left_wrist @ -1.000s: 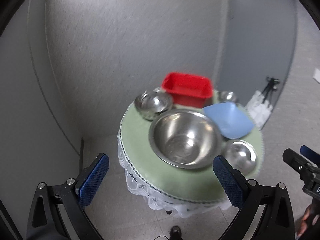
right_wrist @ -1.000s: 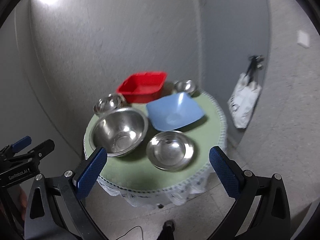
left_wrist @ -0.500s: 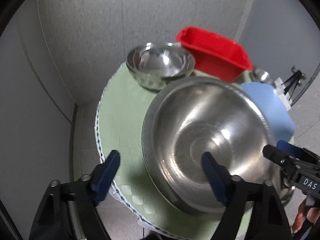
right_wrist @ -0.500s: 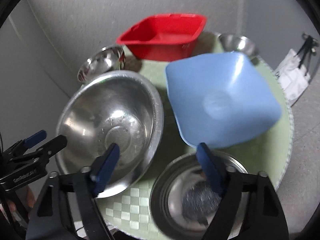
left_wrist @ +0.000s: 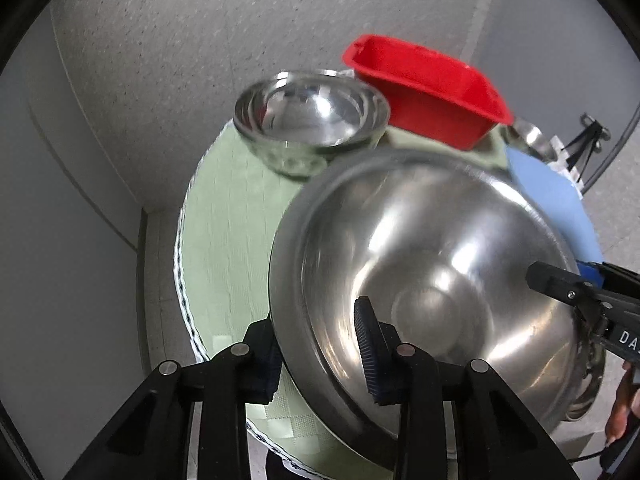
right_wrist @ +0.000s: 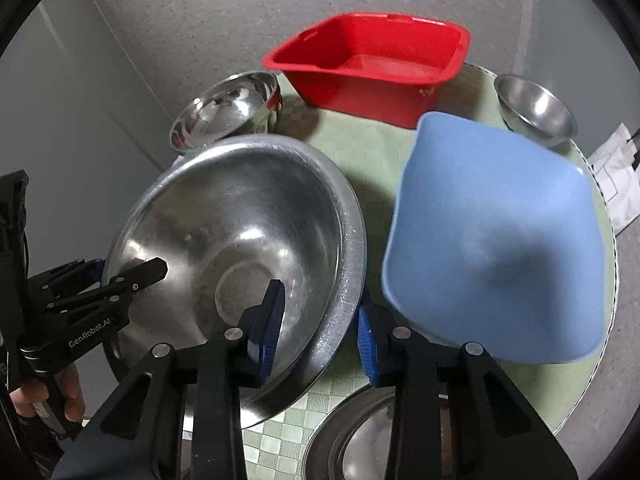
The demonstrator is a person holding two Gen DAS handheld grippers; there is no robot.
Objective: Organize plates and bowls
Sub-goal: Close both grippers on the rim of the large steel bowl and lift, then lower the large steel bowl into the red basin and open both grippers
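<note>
Large steel bowl (left_wrist: 436,280): sits at the near left of the round green worktop (left_wrist: 228,216), tilted, its rim held on two sides.
Left gripper (left_wrist: 320,348): clenched on the bowl's near-left rim, one pad inside the bowl, the other outside.
Right gripper (right_wrist: 320,324): clenched on the bowl's right rim, one pad inside, one outside, just beside the blue dish.
Blue square dish (right_wrist: 496,248): right of the large bowl, close against its rim; the left wrist view shows only a sliver of it.
Red tub (right_wrist: 372,64): at the back of the worktop, near the wall.
Stacked steel bowls (left_wrist: 312,116): back left, beside the red tub; nesting is clear only in the left wrist view.
Small steel bowl (right_wrist: 536,108): back right, behind the blue dish.
Front steel bowl (right_wrist: 360,436): at the near edge, seen plainly only in the right wrist view.
</note>
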